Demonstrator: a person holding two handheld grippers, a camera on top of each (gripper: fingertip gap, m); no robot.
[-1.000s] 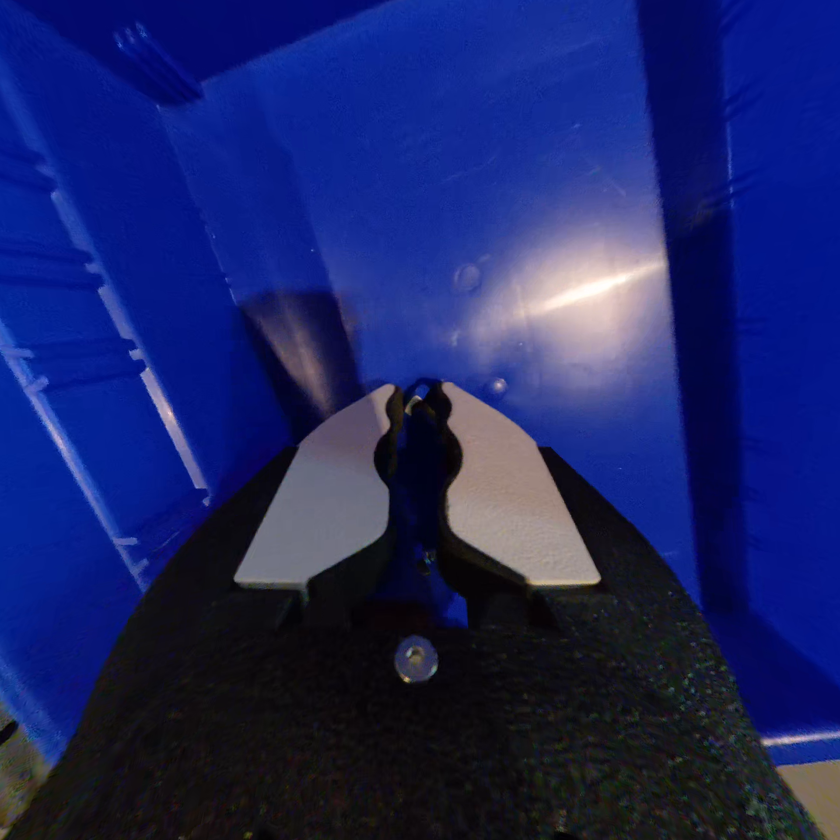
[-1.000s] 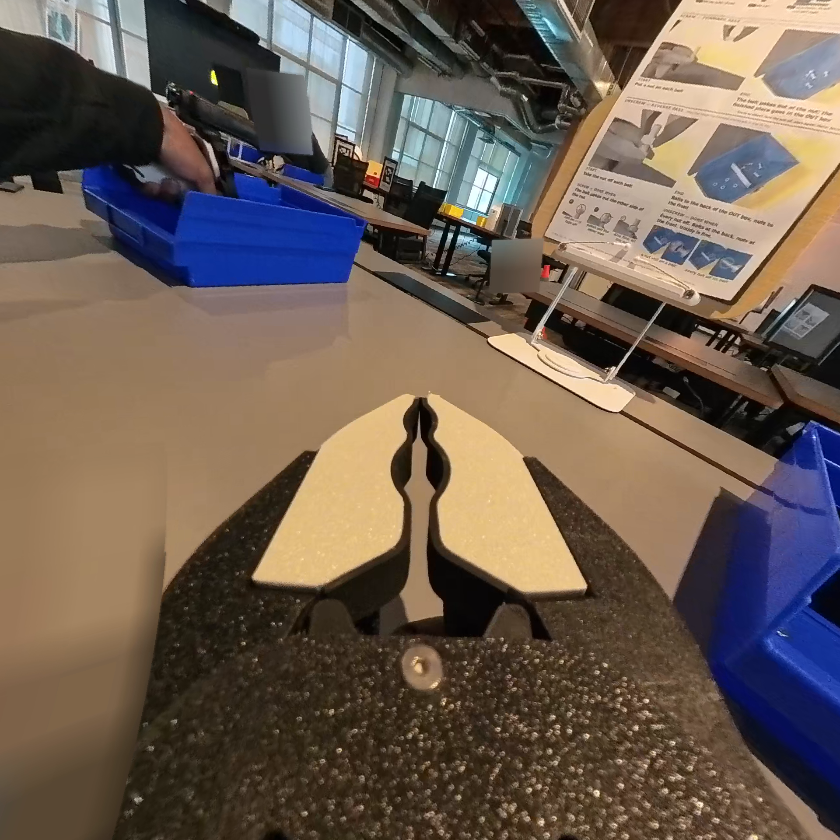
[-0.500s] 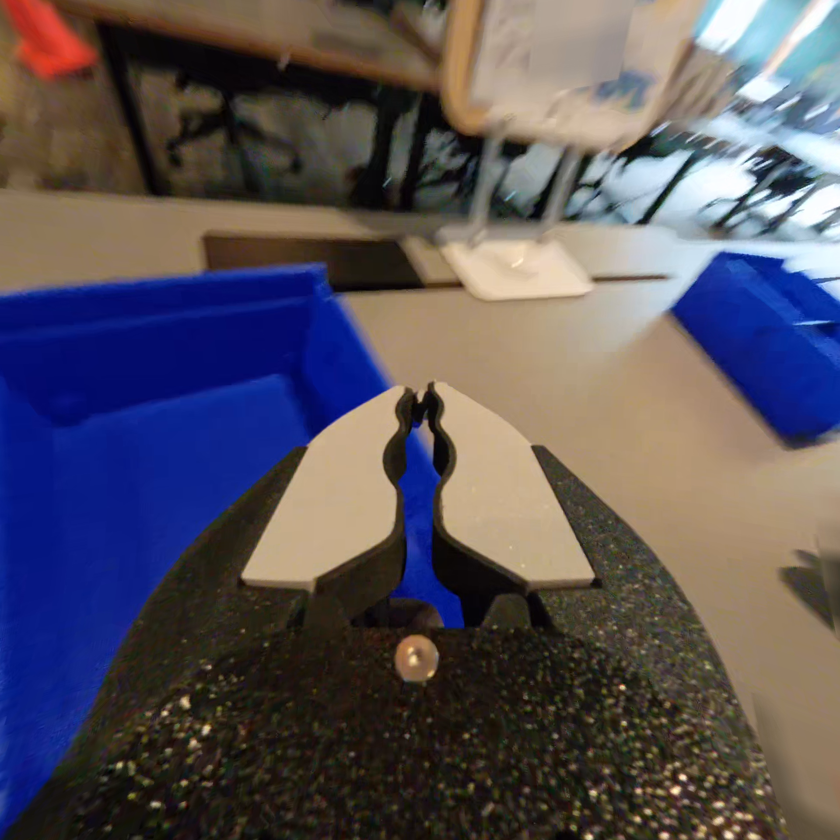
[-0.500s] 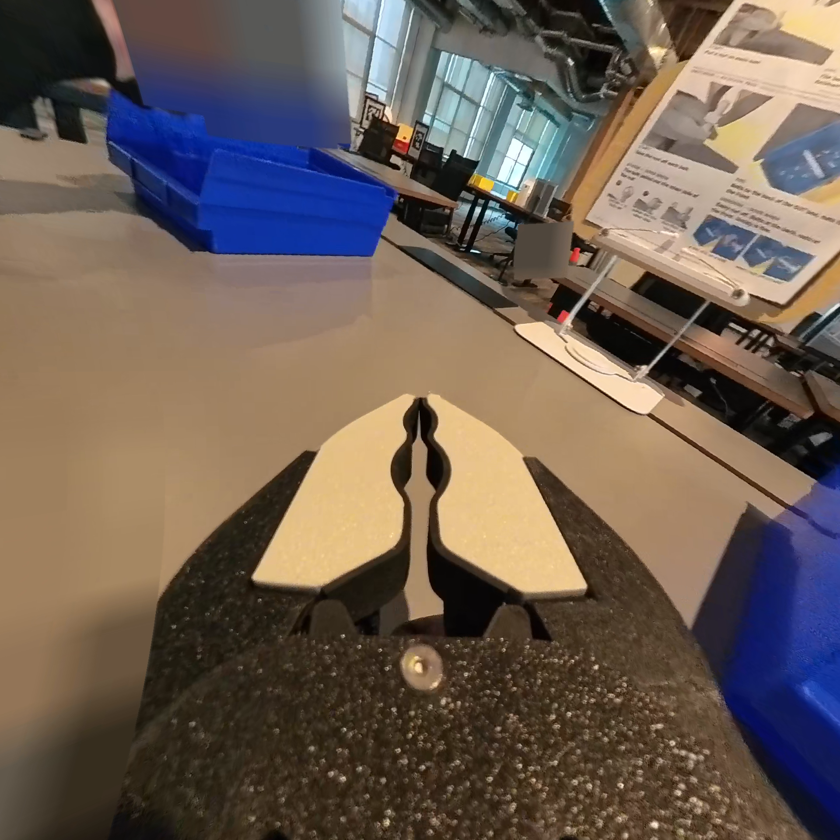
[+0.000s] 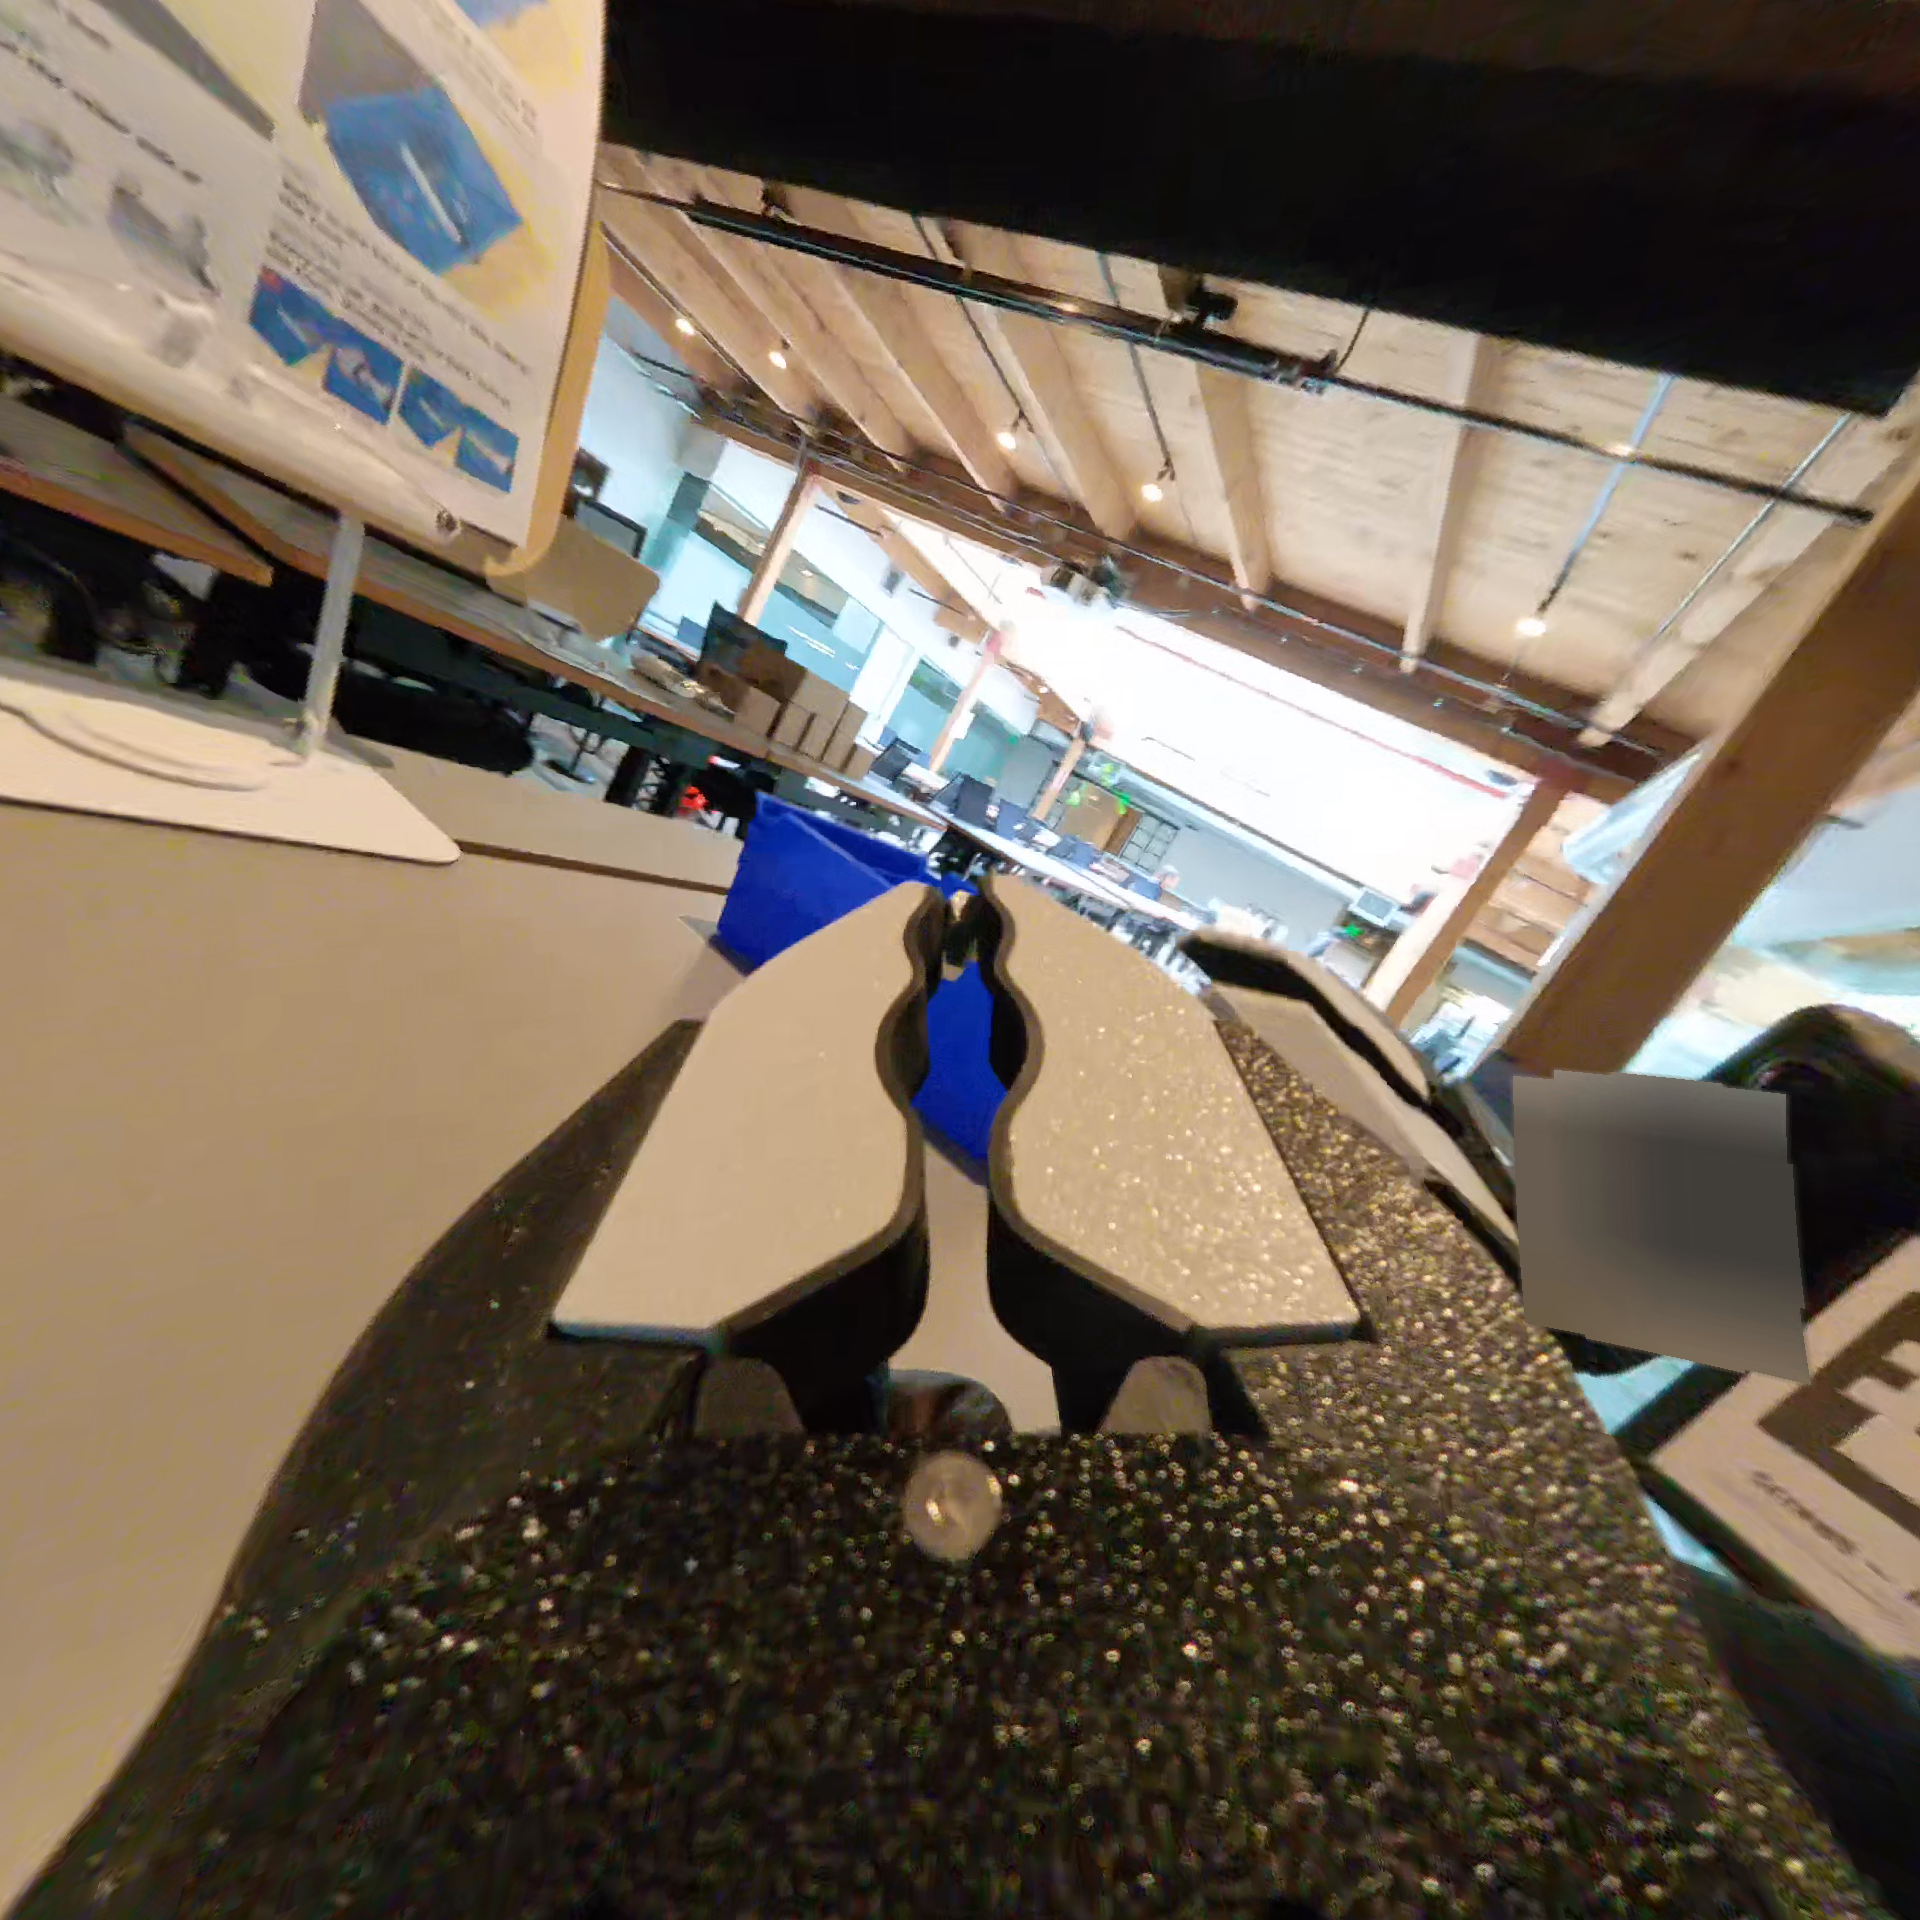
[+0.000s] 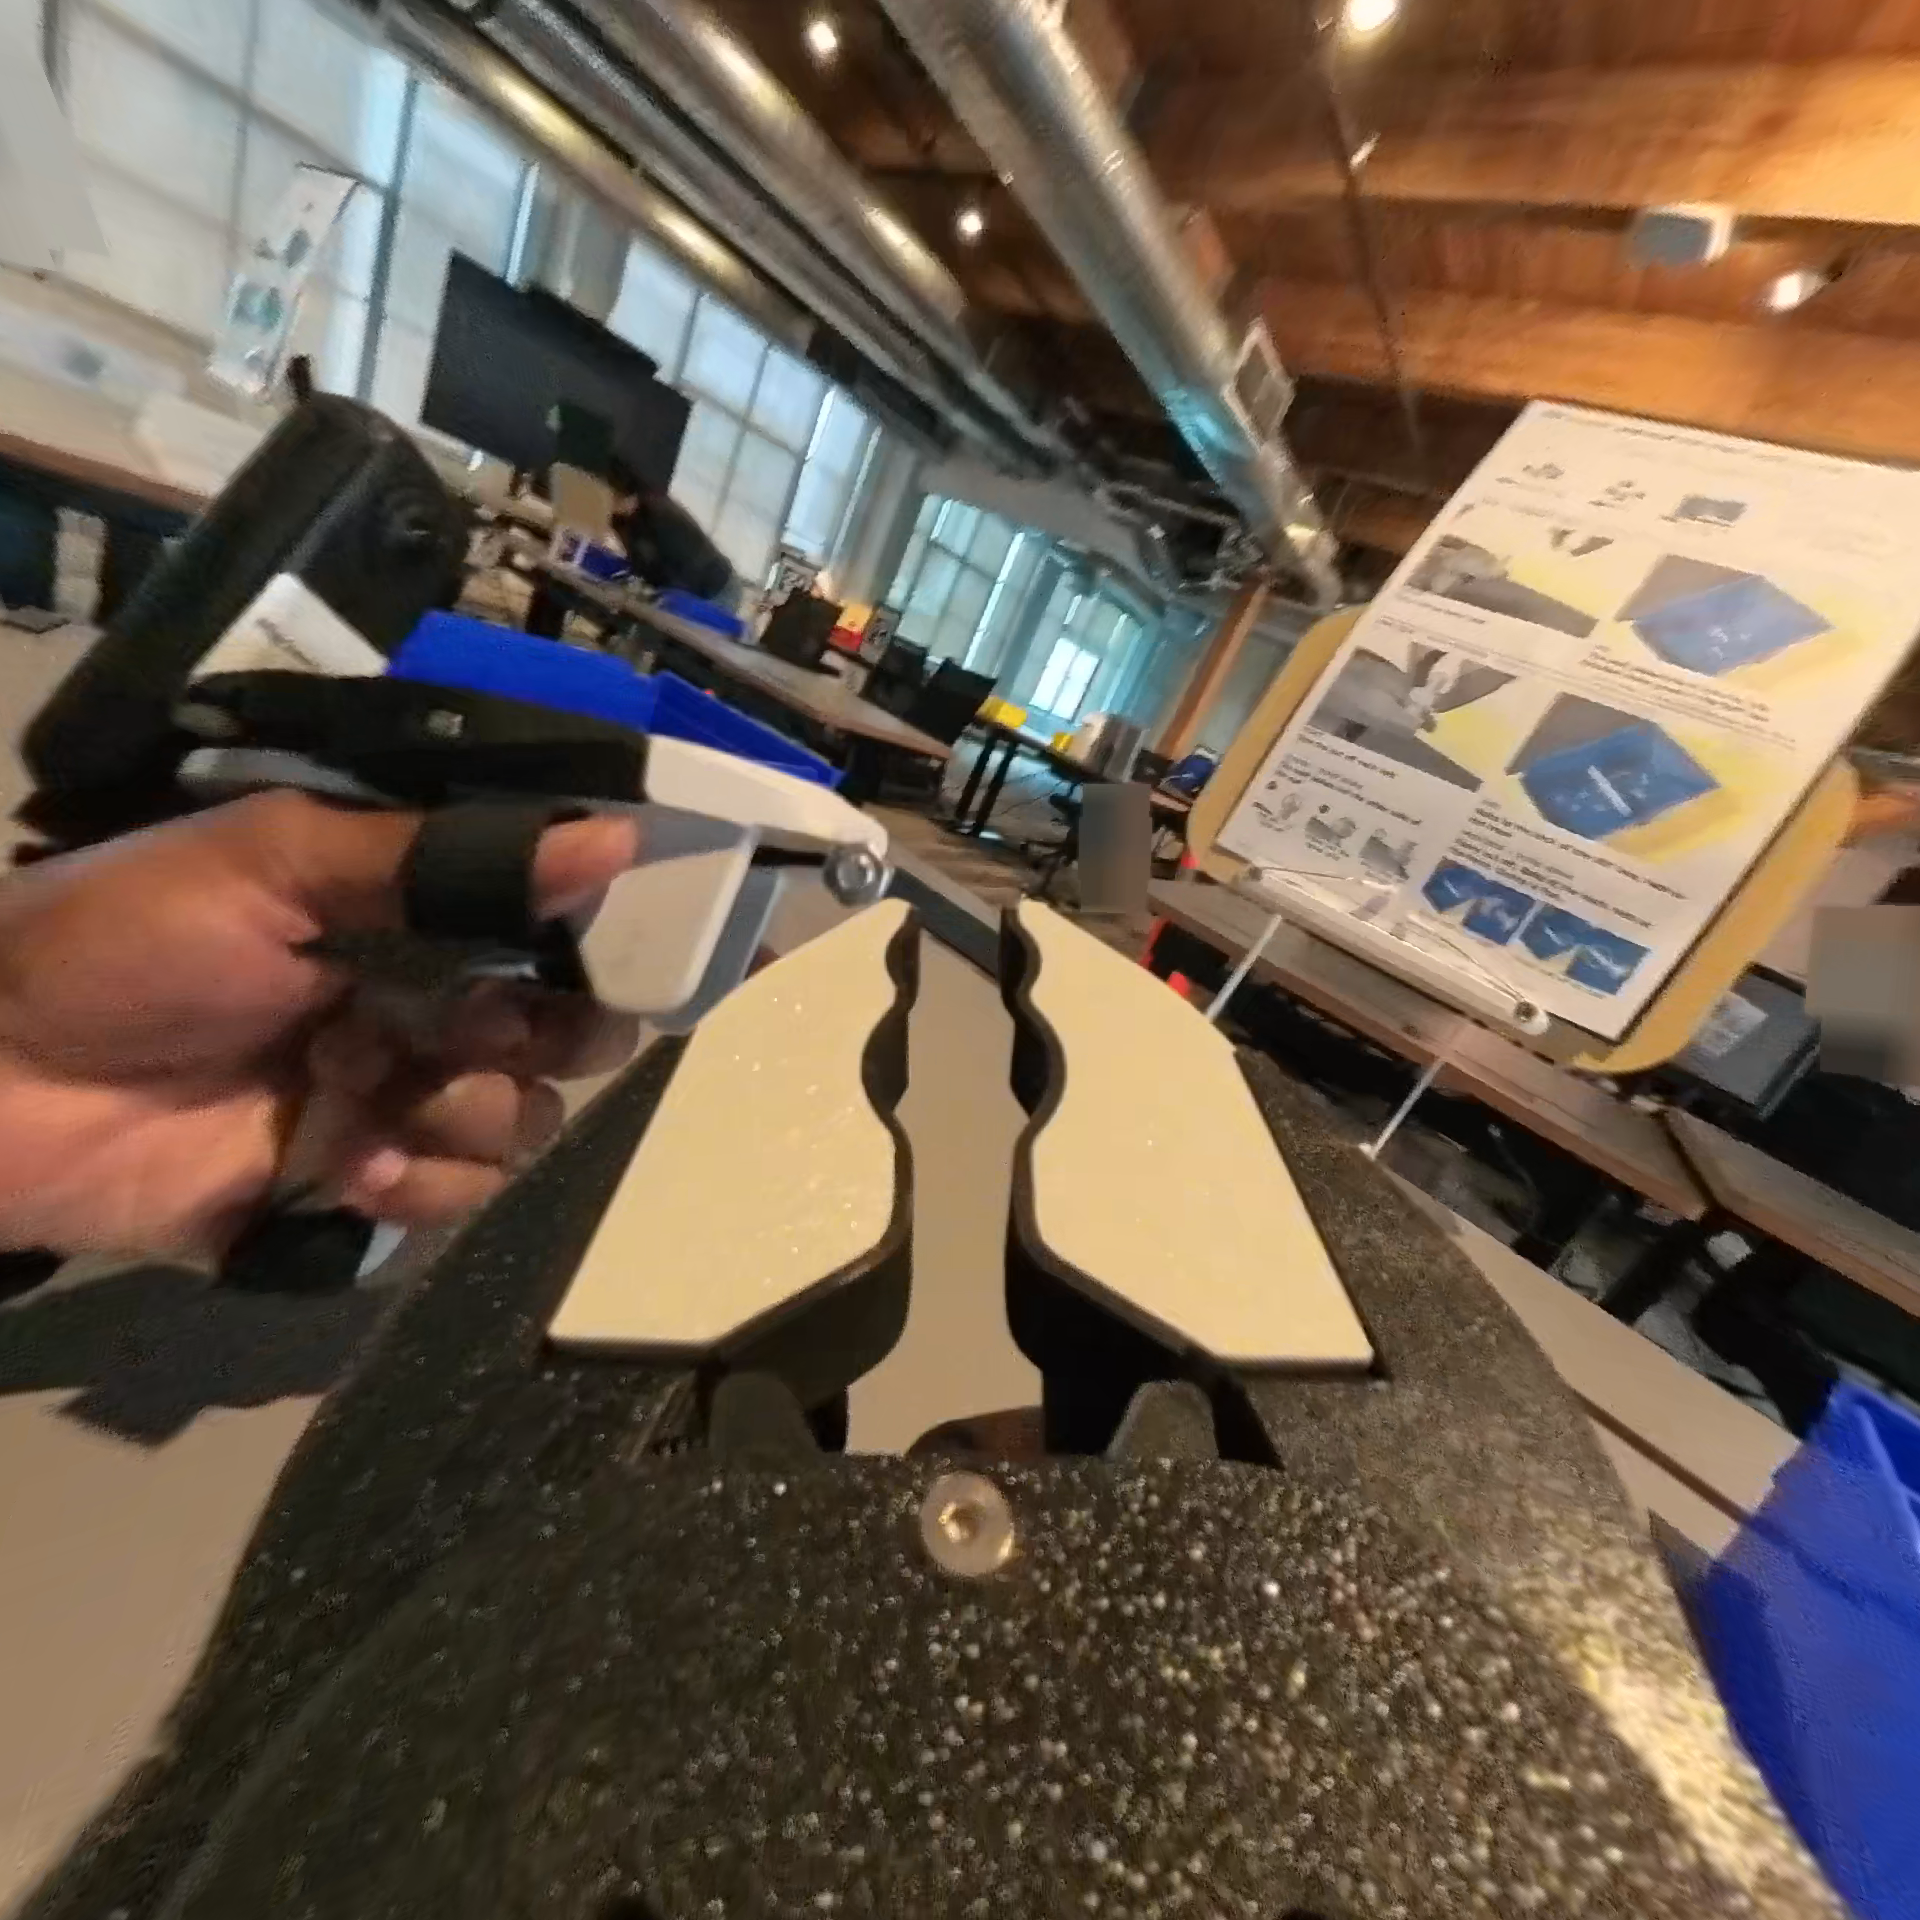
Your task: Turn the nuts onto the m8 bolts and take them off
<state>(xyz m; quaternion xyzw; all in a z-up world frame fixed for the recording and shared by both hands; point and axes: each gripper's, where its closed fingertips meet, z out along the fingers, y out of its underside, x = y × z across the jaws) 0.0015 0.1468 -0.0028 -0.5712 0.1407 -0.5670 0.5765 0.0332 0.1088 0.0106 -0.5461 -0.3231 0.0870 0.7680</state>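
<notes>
Left wrist view: looking across the grey surface (image 5: pixel 260 1039), passing an instruction poster (image 5: pixel 260 208) on its stand at far left and a blue bin (image 5: pixel 821 894) ahead. Keeping the left gripper (image 5: pixel 961 914) jaws almost shut, pinching something small and dark at the tips. Right wrist view: gripping that tool with a hand (image 6: pixel 208 1018) at left, clamping a silver nut (image 6: pixel 854 876) above the surface. Holding the right gripper (image 6: pixel 958 920) jaws slightly parted, grasping nothing.
</notes>
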